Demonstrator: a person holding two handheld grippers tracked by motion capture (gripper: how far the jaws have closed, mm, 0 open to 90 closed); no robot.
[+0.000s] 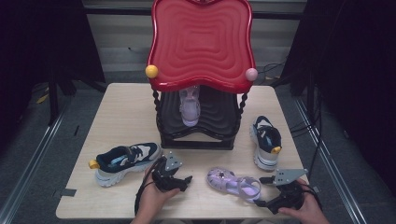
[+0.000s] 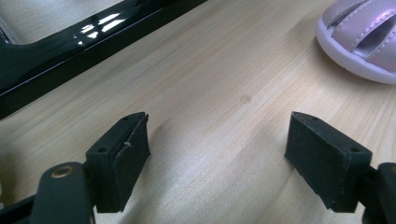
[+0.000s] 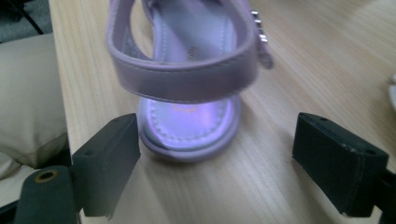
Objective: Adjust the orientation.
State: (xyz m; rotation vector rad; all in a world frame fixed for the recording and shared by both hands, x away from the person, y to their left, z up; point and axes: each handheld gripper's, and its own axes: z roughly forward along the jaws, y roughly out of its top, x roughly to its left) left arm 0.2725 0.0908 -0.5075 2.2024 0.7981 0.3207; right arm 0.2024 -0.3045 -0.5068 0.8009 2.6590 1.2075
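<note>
From the high view we see a wooden table (image 1: 121,112) with a two-tier rack at its far middle: a red top shelf (image 1: 201,42) over a black lower shelf (image 1: 219,116). A lilac sandal (image 1: 190,106) lies on the lower shelf, its long axis running near to far; the red shelf cuts off its far end, so we cannot tell which way it points. A second lilac sandal (image 1: 233,183) lies on the near table, long axis left to right, toe to the left and heel strap to the right. A navy sneaker (image 1: 125,162) lies at the near left, lengthwise left to right, and another navy sneaker (image 1: 266,141) sits at the right, lengthwise near to far. The left gripper (image 1: 184,182) rests between the left sneaker and the near sandal; the right gripper (image 1: 262,191) sits just beside that sandal's heel. Both hands are cut off by the bottom edge.

In the left gripper view, the left gripper (image 2: 217,154) has its jaws spread wide over bare wood, gripping nothing. The sandal's toe (image 2: 362,39) shows at the upper right, well apart from the jaws, and the rack's glossy black base (image 2: 84,39) crosses the upper left.

In the right gripper view, the right gripper (image 3: 217,163) stands open too, holding nothing. The sandal's heel end (image 3: 187,112) lies just beyond and between the jaws, heel strap towards us; we cannot tell whether the left jaw touches the sole. The toe is cut off at the top.
</note>
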